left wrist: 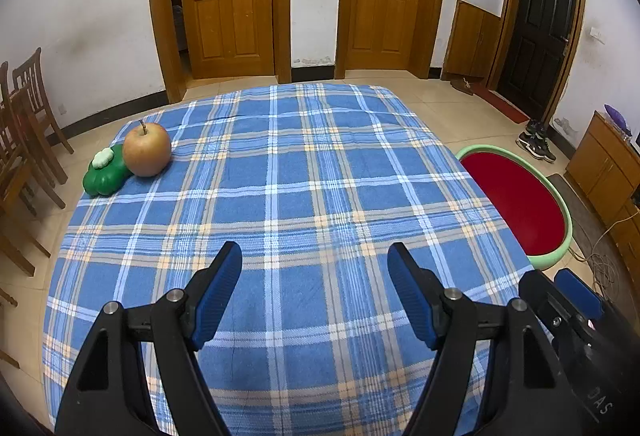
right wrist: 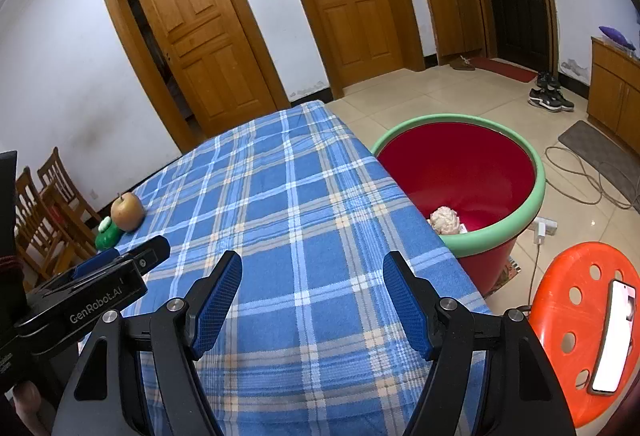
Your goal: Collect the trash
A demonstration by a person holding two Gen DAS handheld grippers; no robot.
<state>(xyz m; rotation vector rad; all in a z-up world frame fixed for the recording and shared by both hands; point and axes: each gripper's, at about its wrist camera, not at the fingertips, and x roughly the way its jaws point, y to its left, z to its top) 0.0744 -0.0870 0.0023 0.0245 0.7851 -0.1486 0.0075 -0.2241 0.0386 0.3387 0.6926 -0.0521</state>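
A red bin with a green rim (right wrist: 536, 192) stands on the floor right of the table; it also shows in the left wrist view (left wrist: 566, 212). Crumpled white paper (right wrist: 445, 220) lies inside it. My left gripper (left wrist: 314, 292) is open and empty above the blue plaid tablecloth (left wrist: 304, 180). My right gripper (right wrist: 312, 300) is open and empty above the cloth (right wrist: 280, 196) near the table's right edge. The left gripper's body shows at the left of the right wrist view (right wrist: 92, 288).
An apple (left wrist: 147, 149) and a green pumpkin-shaped toy (left wrist: 105, 174) sit at the table's far left corner. Wooden chairs (left wrist: 24, 124) stand left. An orange stool (right wrist: 576, 324) with a phone (right wrist: 614, 336) stands right. Cables (right wrist: 576, 176) lie on the floor.
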